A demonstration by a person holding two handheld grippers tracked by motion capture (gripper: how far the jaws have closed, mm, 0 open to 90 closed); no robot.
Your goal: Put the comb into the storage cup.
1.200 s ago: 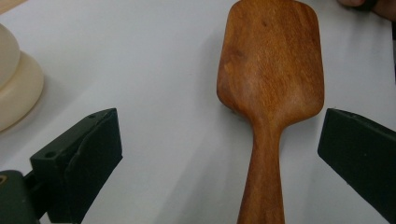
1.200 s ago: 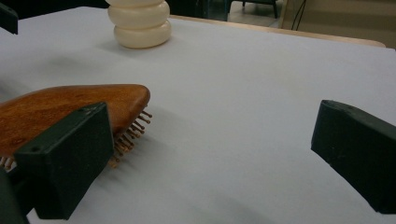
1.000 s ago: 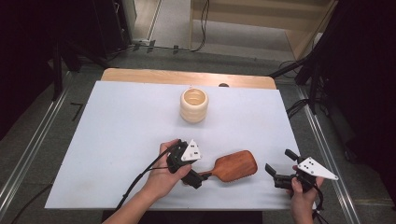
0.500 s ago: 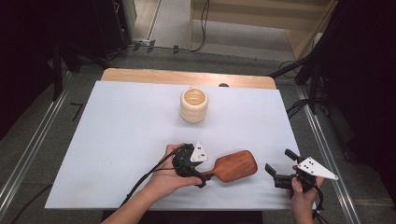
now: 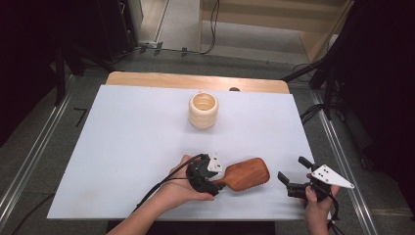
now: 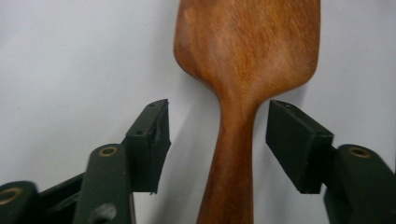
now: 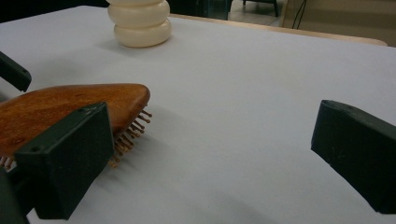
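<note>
Left gripper view shows the left gripper jaws closing around the wooden brush handle, not yet touching; next, clamp and lift.

Wooden brush handle between closing, untouching fingers.

Even overhead light keeps the white surface bright, the surroundings dark; shadows are soft and short, and the close-up views are blurred near their bottom edges.
</note>
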